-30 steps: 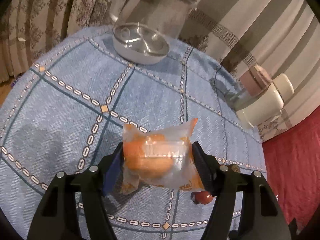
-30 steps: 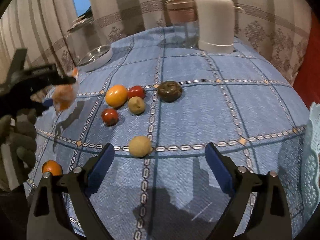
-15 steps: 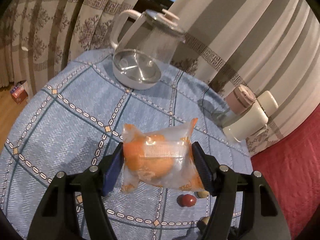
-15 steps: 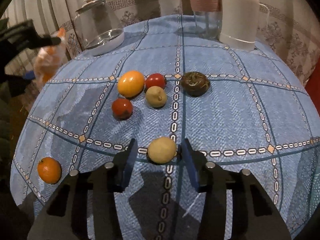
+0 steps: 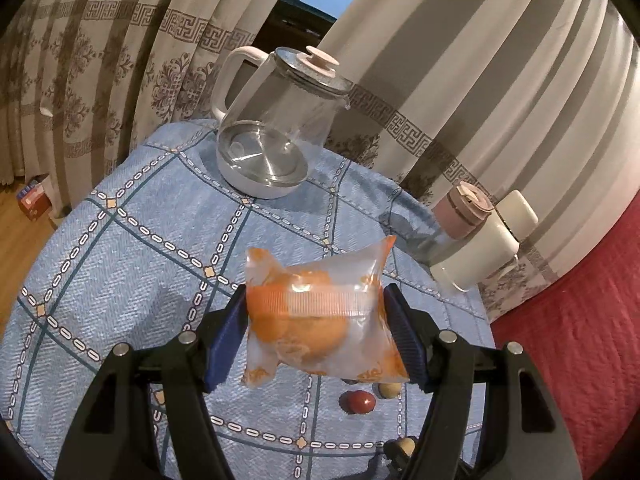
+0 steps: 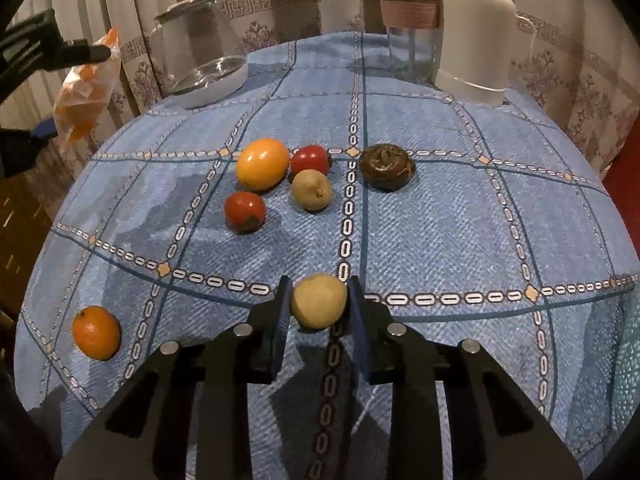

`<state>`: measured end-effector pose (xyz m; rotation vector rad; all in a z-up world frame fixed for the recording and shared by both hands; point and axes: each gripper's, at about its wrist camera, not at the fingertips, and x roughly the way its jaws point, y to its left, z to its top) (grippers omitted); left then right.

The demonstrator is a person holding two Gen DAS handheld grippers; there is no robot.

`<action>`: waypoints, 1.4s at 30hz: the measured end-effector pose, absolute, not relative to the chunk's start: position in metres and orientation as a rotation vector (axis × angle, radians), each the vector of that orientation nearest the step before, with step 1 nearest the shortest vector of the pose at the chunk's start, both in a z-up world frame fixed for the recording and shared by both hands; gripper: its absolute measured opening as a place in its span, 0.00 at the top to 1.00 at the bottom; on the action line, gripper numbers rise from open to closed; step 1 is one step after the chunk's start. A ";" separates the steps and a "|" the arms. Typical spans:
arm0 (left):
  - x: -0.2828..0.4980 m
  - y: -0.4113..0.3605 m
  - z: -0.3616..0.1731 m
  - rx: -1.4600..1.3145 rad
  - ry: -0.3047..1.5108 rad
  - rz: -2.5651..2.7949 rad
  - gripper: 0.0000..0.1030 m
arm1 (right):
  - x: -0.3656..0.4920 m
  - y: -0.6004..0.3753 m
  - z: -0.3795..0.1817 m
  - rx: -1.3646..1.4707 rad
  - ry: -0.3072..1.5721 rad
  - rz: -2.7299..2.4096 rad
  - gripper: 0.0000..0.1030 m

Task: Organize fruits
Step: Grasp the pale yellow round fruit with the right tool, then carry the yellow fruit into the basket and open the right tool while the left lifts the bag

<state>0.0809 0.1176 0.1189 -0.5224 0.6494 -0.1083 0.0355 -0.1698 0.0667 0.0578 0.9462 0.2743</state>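
My left gripper (image 5: 316, 332) is shut on a bagged orange (image 5: 316, 320) in clear plastic, held high above the blue checked tablecloth (image 5: 120, 264); the bag also shows in the right wrist view (image 6: 84, 96). My right gripper (image 6: 319, 304) is shut on a pale yellow-green fruit (image 6: 319, 300) just above the cloth. On the table lie a large orange fruit (image 6: 262, 164), two red fruits (image 6: 310, 160) (image 6: 245, 211), a small yellowish fruit (image 6: 312, 190), a dark brown fruit (image 6: 386, 166) and a loose orange (image 6: 96, 333).
A glass kettle (image 5: 276, 128) stands at the table's far edge. A glass tumbler with pink lid (image 6: 408, 28) and a white thermos (image 6: 476, 36) stand at the back. A pale blue basket rim (image 6: 630, 360) shows at the right edge.
My right gripper has moved forward and closed on the pale yellow-green fruit. My left gripper has lifted the bagged orange higher, away from the table.
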 end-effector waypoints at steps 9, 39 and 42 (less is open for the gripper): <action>0.072 0.114 0.130 -0.516 0.618 -0.118 0.35 | 0.016 -0.205 0.102 0.119 0.853 0.210 0.72; 0.056 0.084 0.145 -0.460 0.589 -0.178 0.34 | -0.071 -0.394 0.109 0.253 0.828 -0.276 0.72; 0.056 0.080 0.146 -0.453 0.591 -0.184 0.34 | -0.074 -0.401 0.102 0.265 0.843 -0.294 0.72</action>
